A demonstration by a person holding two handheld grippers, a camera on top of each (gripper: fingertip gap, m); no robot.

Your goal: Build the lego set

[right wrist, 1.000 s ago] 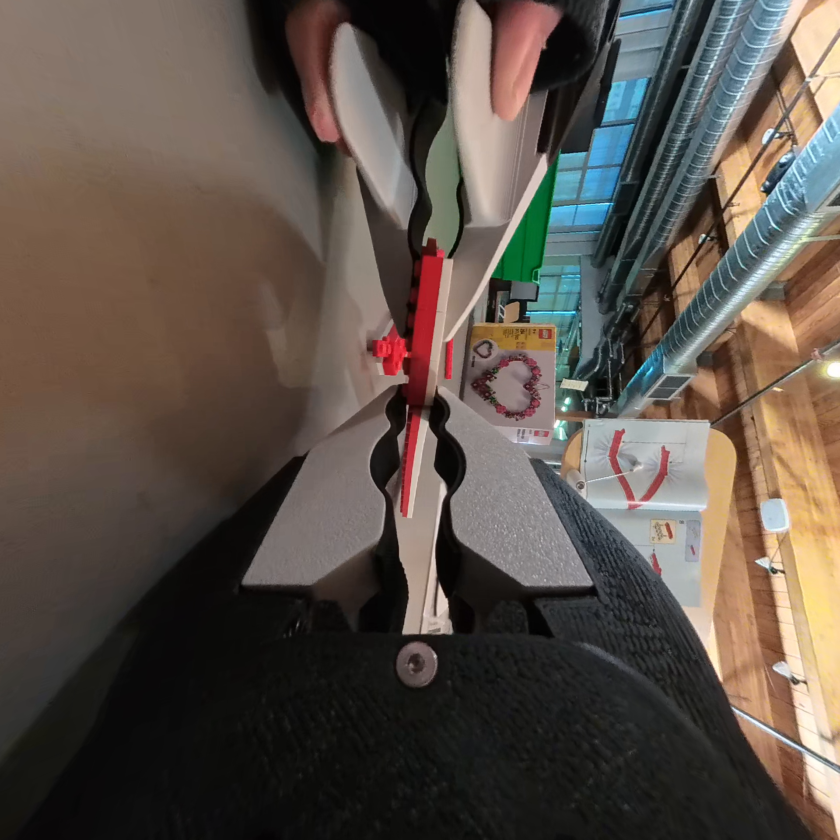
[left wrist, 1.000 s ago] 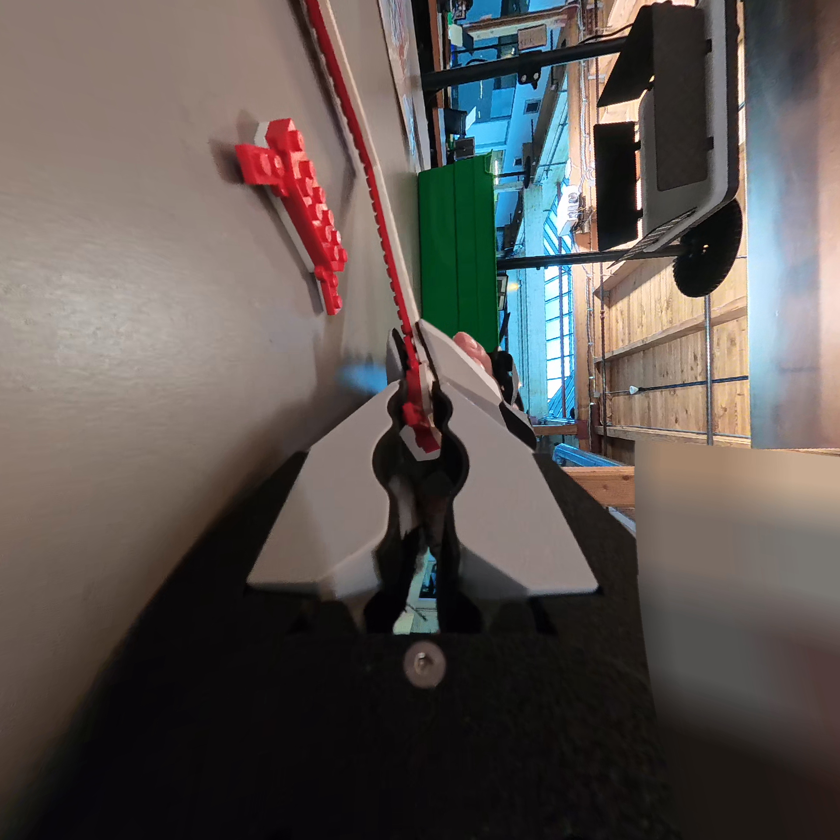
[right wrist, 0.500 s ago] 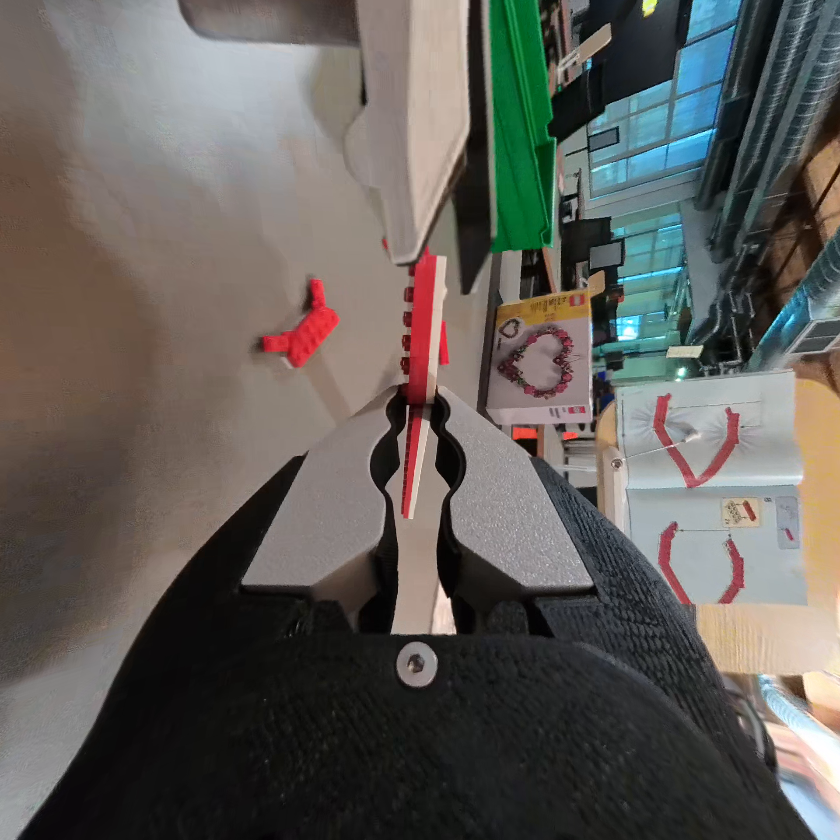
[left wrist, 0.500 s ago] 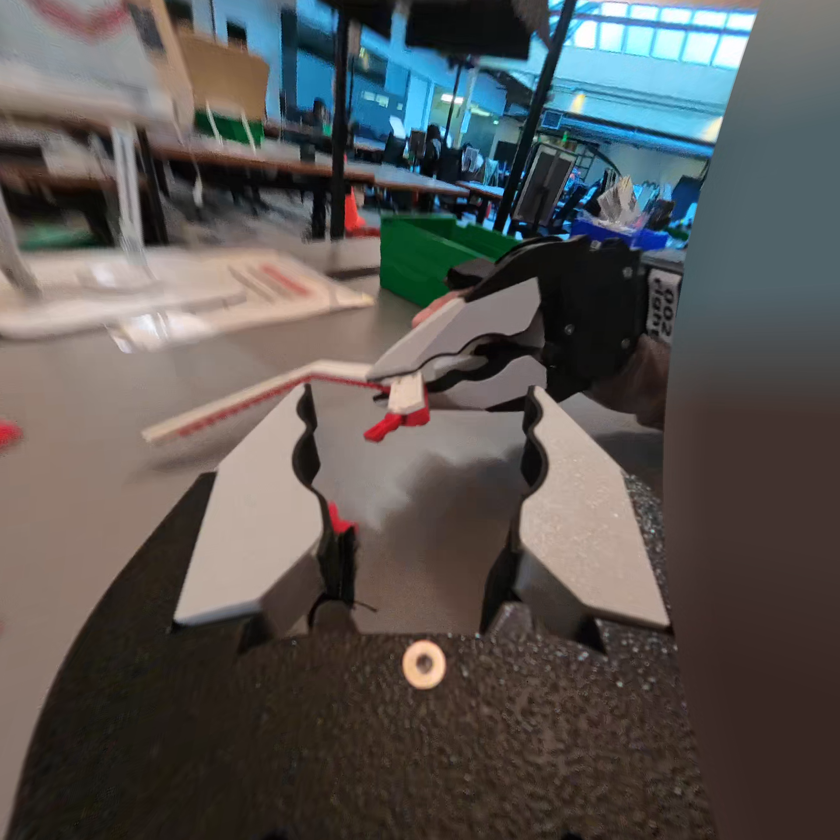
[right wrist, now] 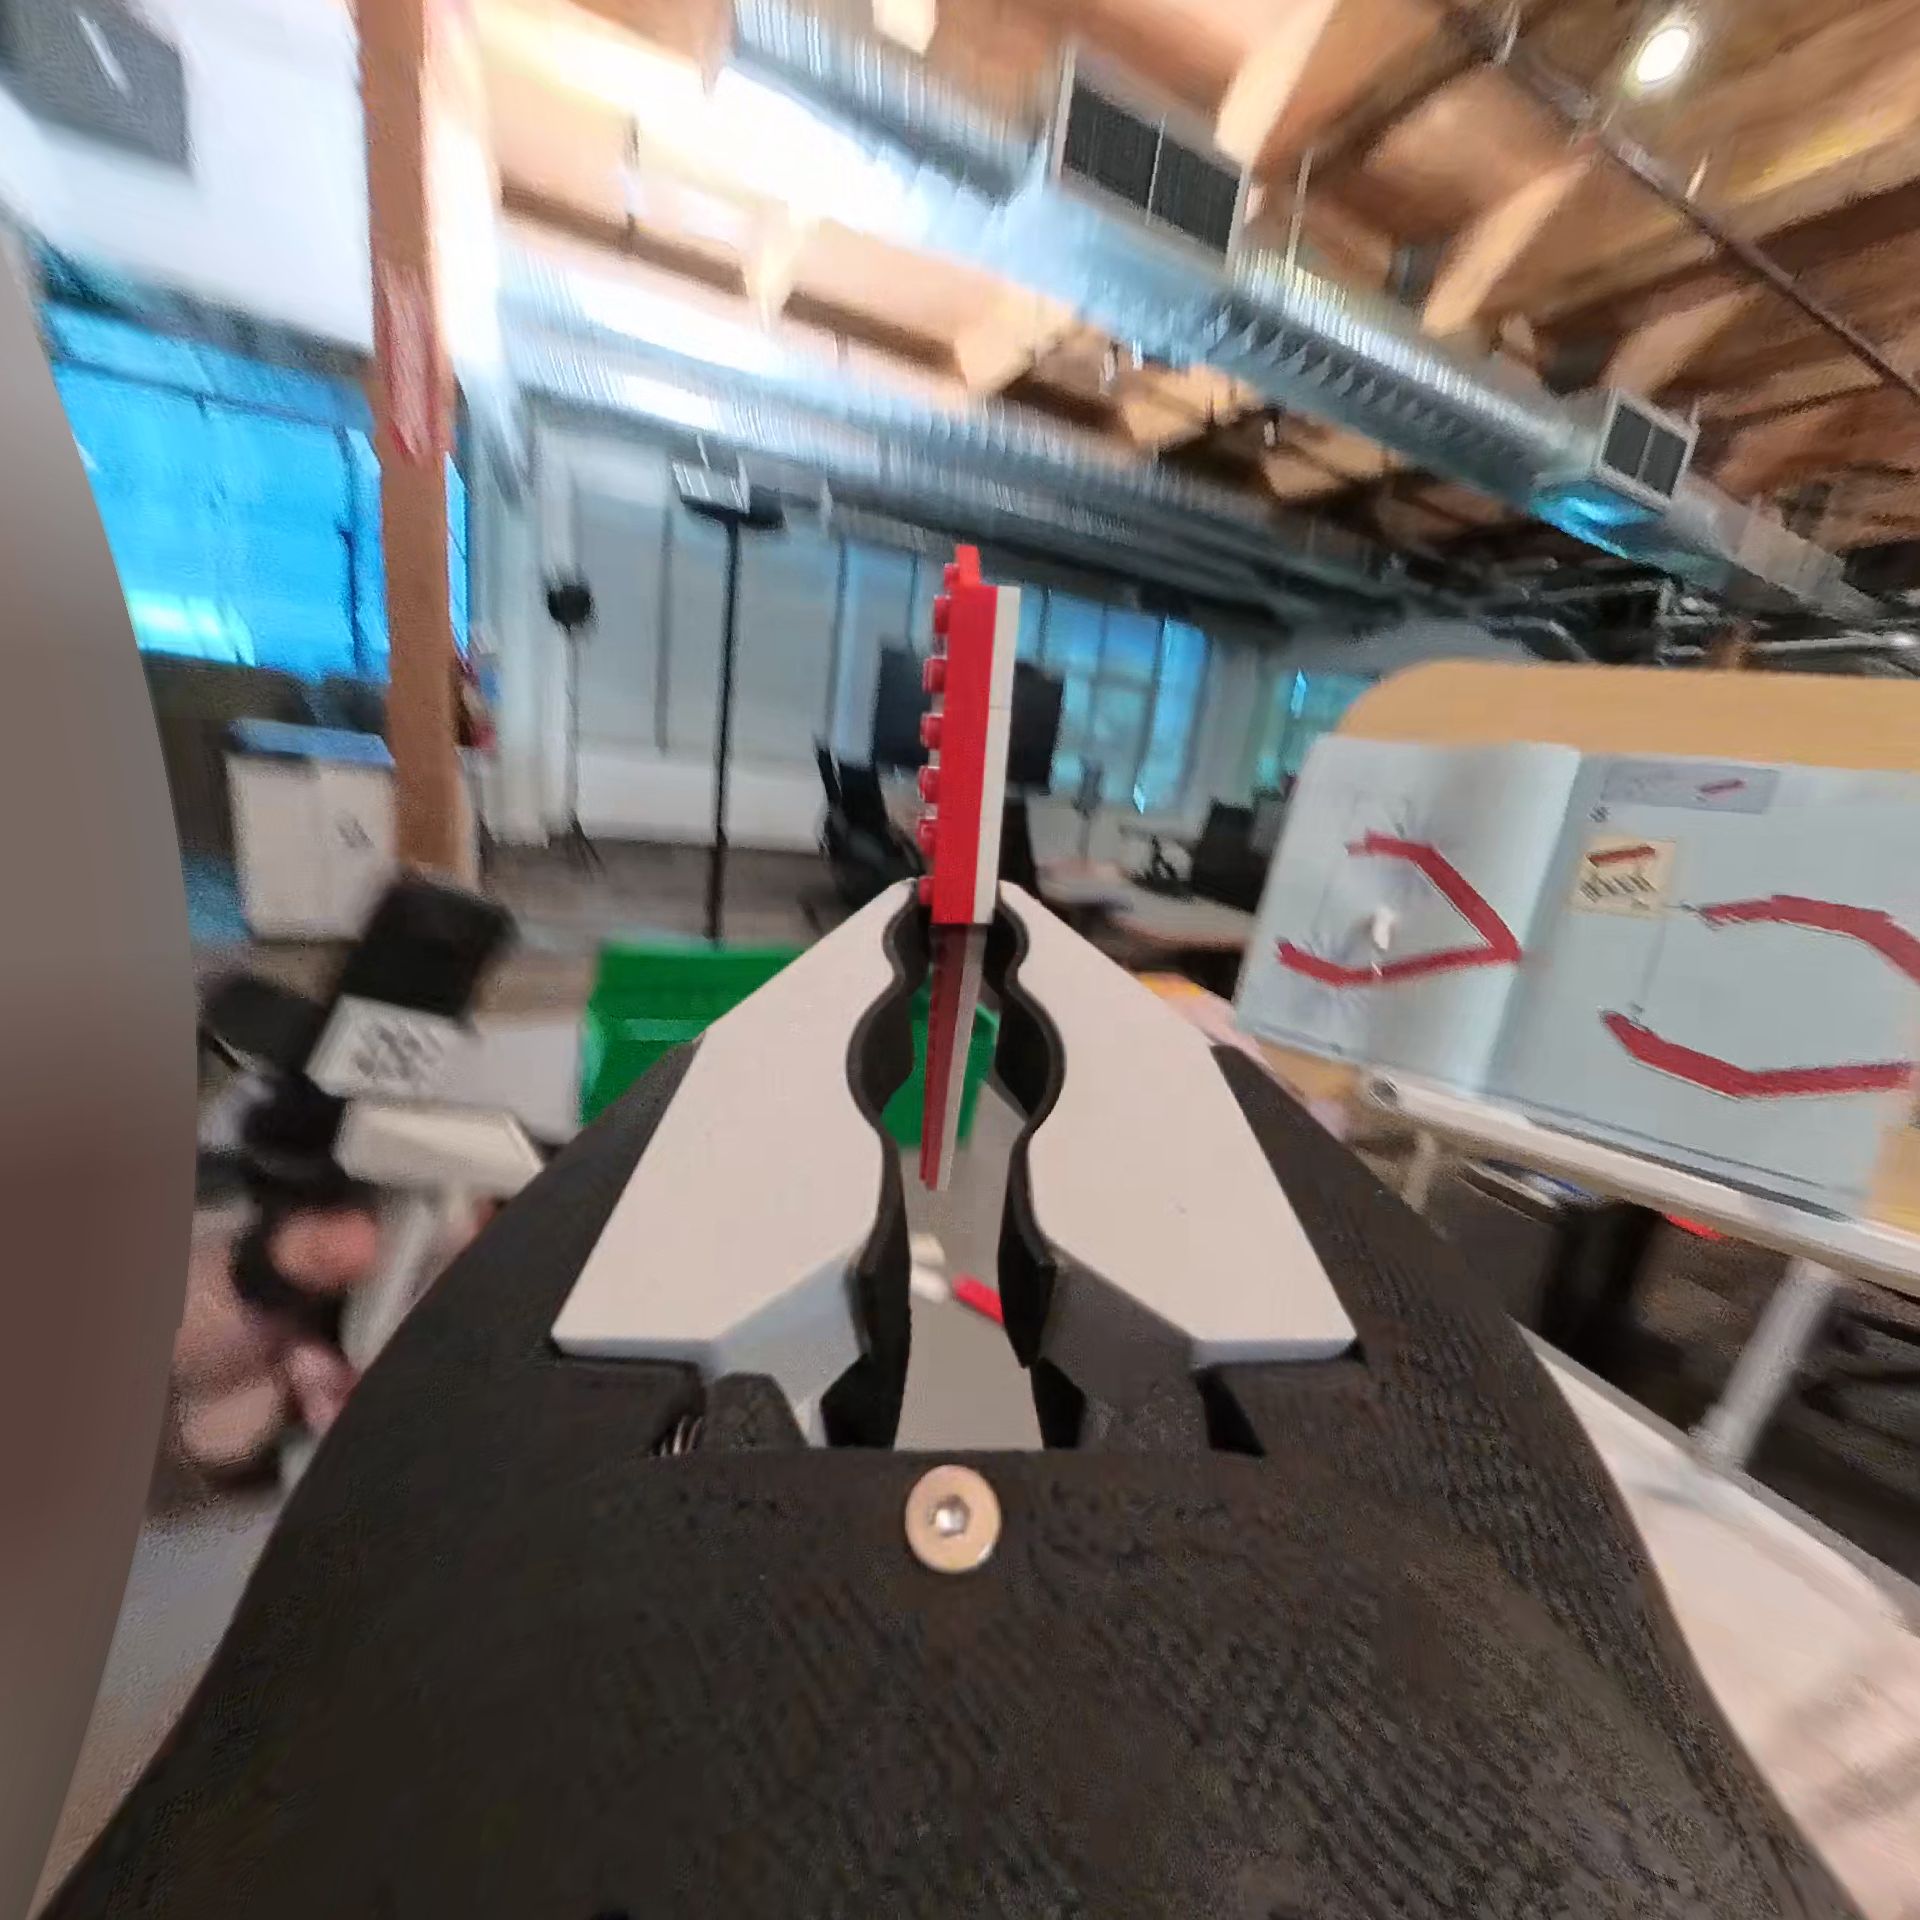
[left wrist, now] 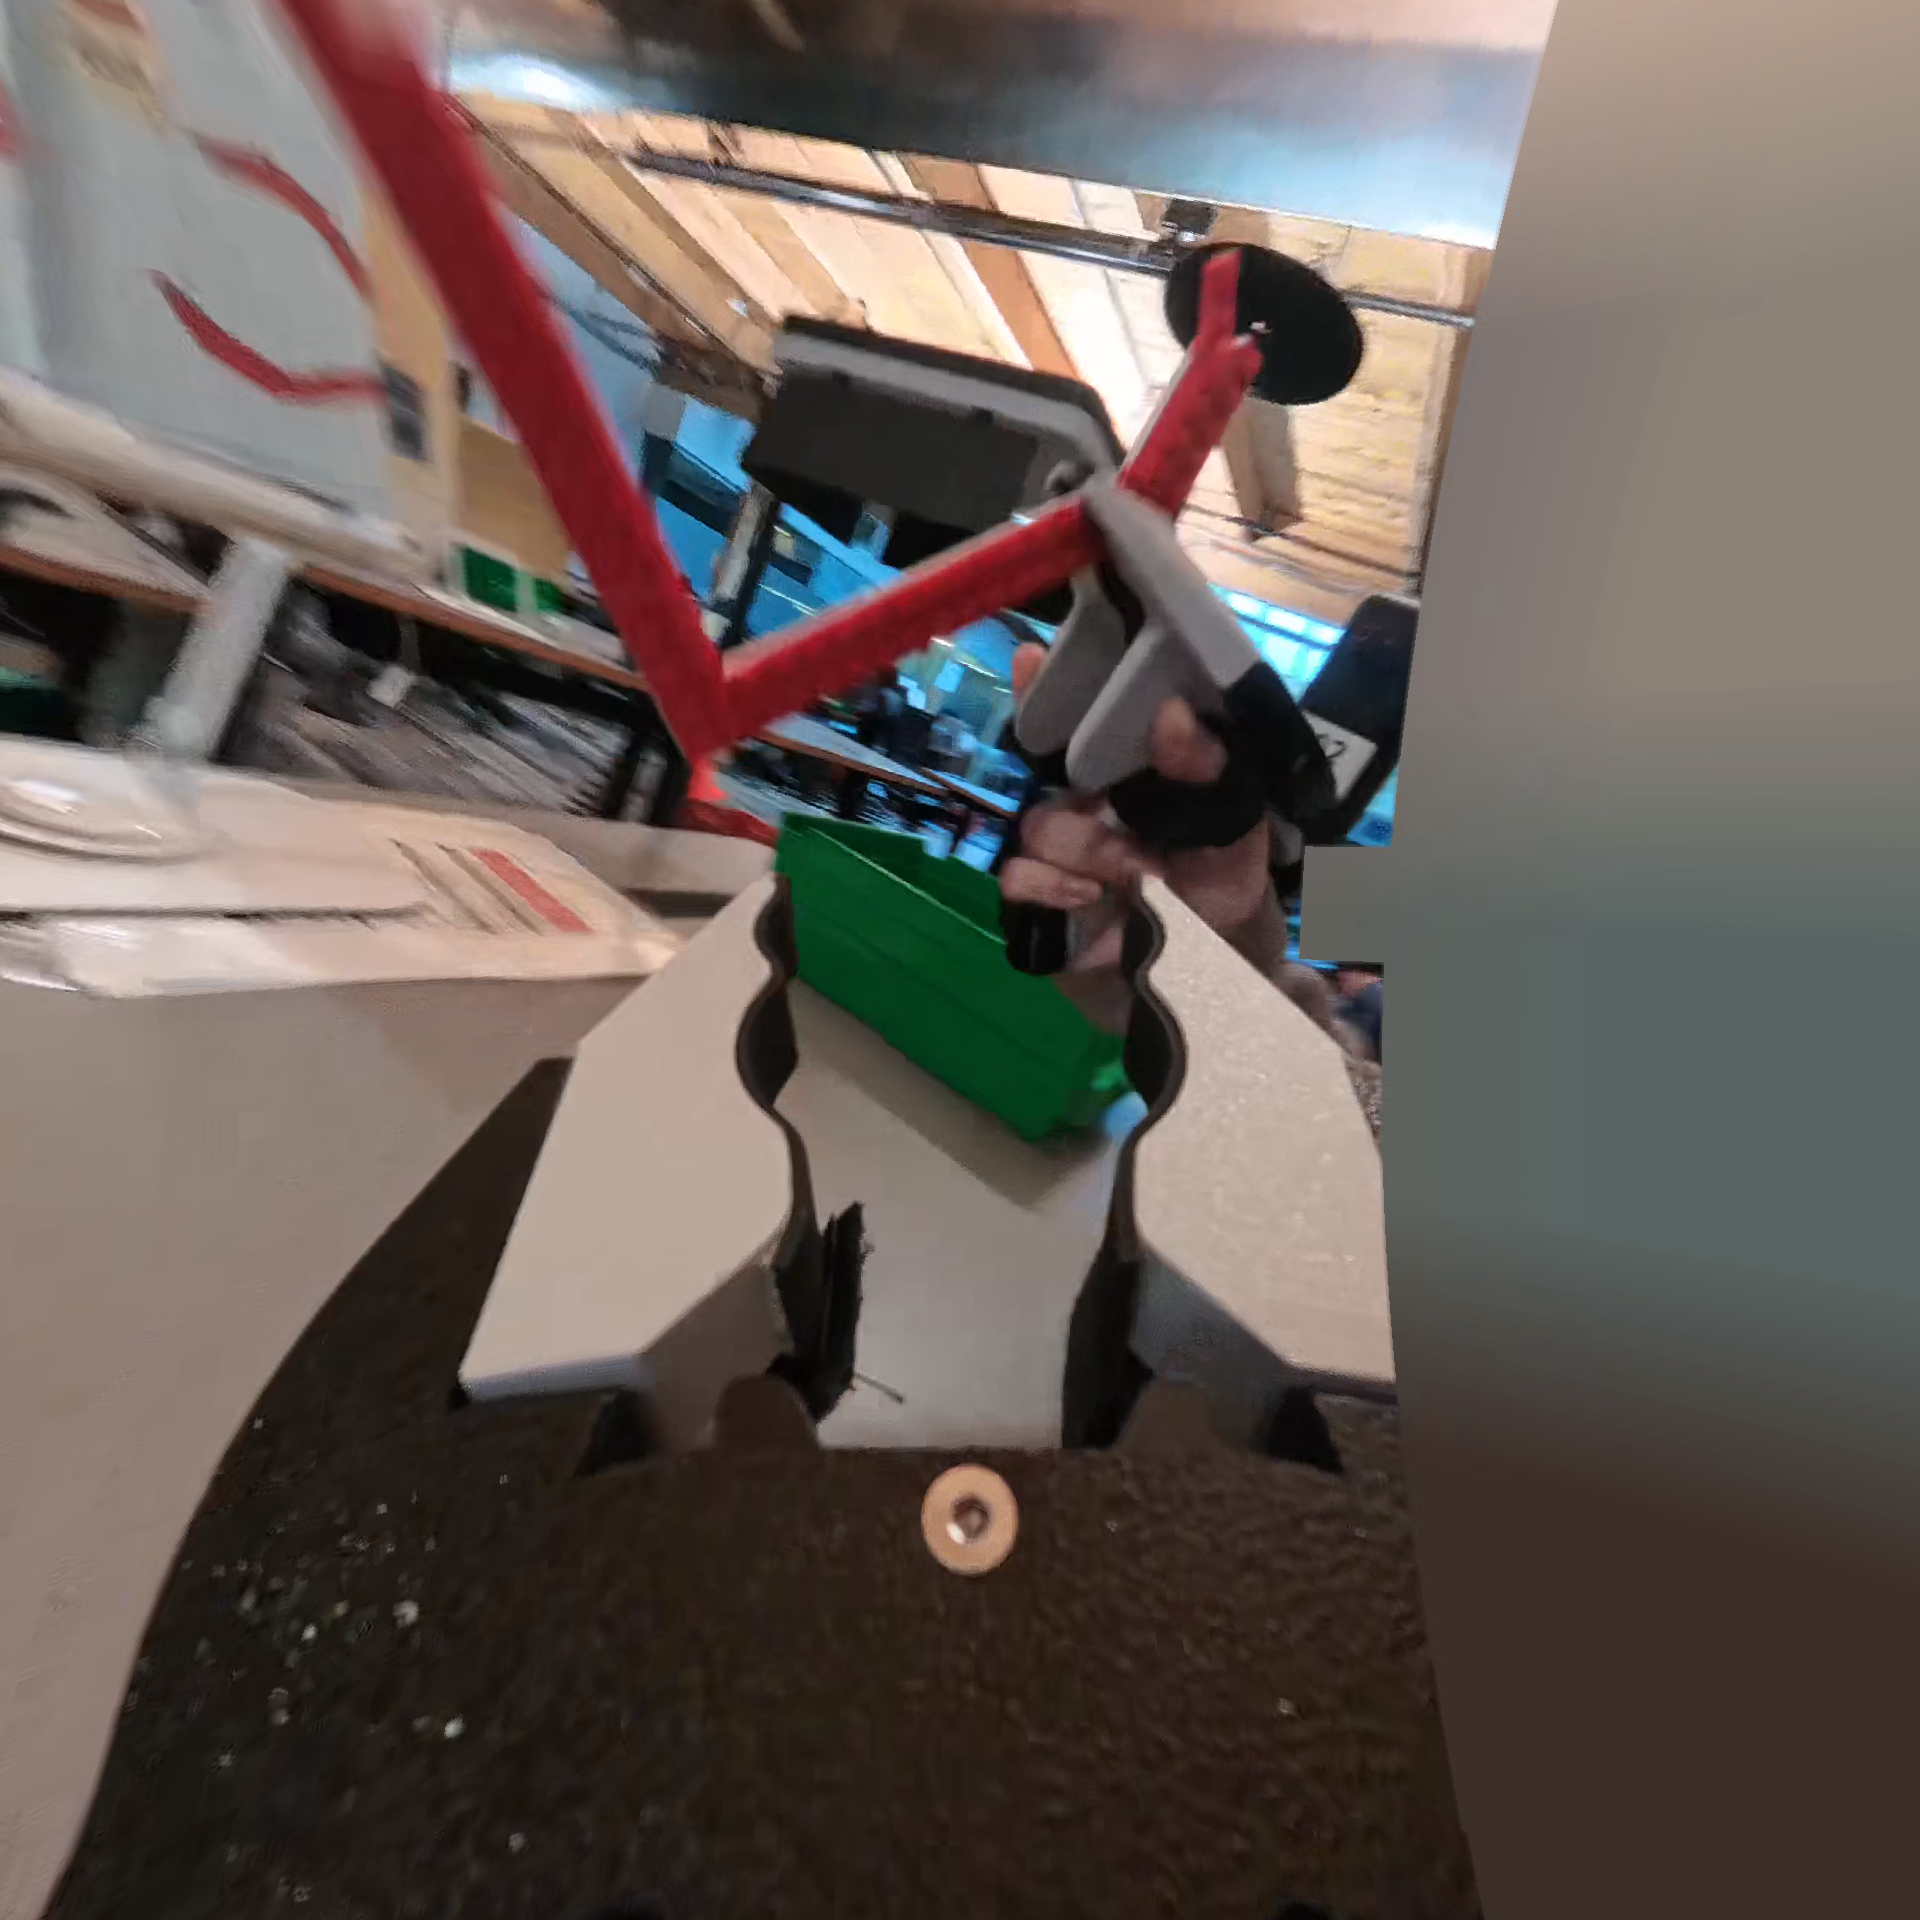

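Observation:
My right gripper (right wrist: pixel 961 909) is shut on the red and white lego frame (right wrist: pixel 966 748), seen edge on and pointing up. In the left wrist view the right gripper (left wrist: pixel 1096 509) holds the same frame (left wrist: pixel 904 613) in the air above the table. The frame is a long angular red strip with two bends. My left gripper (left wrist: pixel 961 935) is open and empty, low over the grey table (left wrist: pixel 260 1143), below and in front of the frame. A small red piece (right wrist: pixel 977 1294) shows low between the right fingers.
A green bin (left wrist: pixel 935 997) stands on the table just beyond my left fingers, and shows too in the right wrist view (right wrist: pixel 655 997). Building instruction sheets (left wrist: pixel 312 914) lie at the back left. An open instruction booklet (right wrist: pixel 1558 914) stands propped at the right. A hand (right wrist: pixel 301 1257) is blurred at lower left. Left tips to right tips: about 11 cm.
My left gripper has let go of the frame, opened and drawn back. My right gripper has lifted the frame off the table and turned it upright.

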